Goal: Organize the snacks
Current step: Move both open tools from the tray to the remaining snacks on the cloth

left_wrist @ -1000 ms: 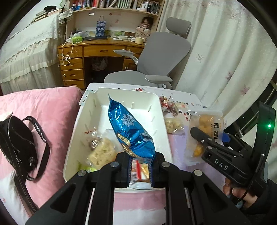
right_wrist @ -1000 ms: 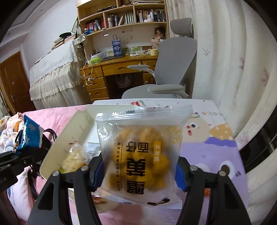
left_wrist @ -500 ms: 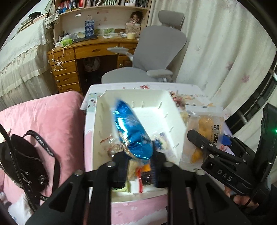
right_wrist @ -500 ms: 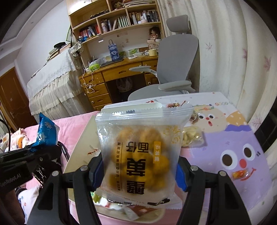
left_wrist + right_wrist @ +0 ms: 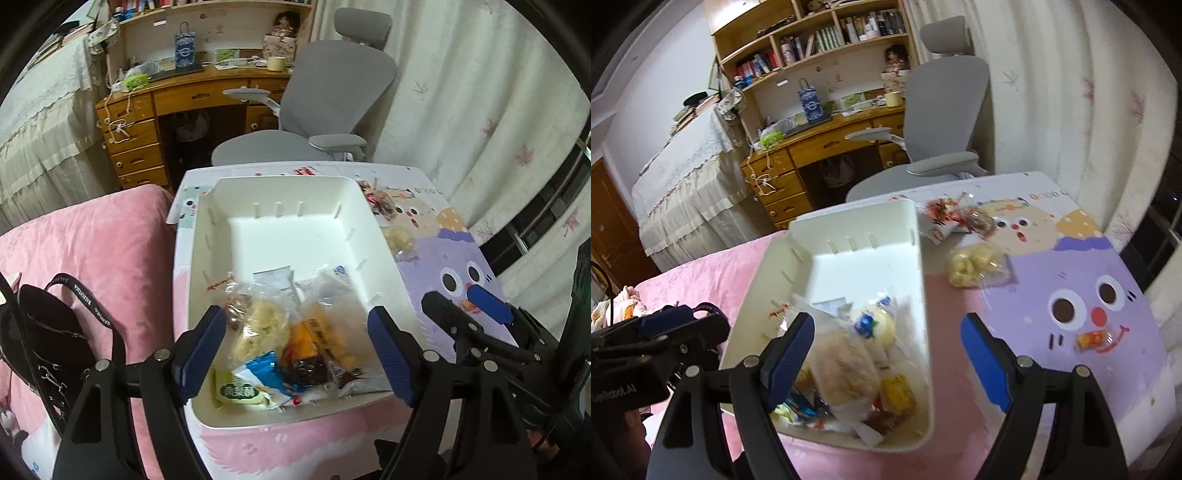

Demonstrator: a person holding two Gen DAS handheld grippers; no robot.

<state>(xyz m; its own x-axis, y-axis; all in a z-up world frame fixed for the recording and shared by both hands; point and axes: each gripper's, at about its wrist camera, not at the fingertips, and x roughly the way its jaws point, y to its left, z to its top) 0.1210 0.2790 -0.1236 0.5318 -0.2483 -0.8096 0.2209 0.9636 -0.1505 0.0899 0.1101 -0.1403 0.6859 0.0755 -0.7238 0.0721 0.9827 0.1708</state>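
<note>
A white basket point(image 5: 280, 181) stands on the cartoon table mat point(image 5: 454, 273), with several snack packets heaped at its near end. Among them lie a blue packet point(image 5: 258, 369) and a clear packet of yellow bread point(image 5: 332, 332). My left gripper point(image 5: 295, 354) hovers over that heap, its jaws opening and its pads touching nothing. My right gripper point(image 5: 888, 358) hangs over the basket's point(image 5: 849, 214) right wall, jaws also opening. The bread packet point(image 5: 846, 373) shows blurred beneath it, free of its pads. Each gripper appears in the other's view: the right one point(image 5: 469, 314), the left one point(image 5: 657, 332).
On the mat right of the basket lie a red-wrapped packet point(image 5: 956, 218), a bag of yellow puffs point(image 5: 975, 266) and a small orange sweet point(image 5: 1091, 339). A black bag point(image 5: 48, 332) rests on the pink bedcover at left. A grey chair point(image 5: 332, 92) and wooden desk point(image 5: 166, 99) stand behind.
The left gripper let go of the blue packet and the right one of the bread packet. Both packets now lie in the basket. Both pairs of jaws have spread wide.
</note>
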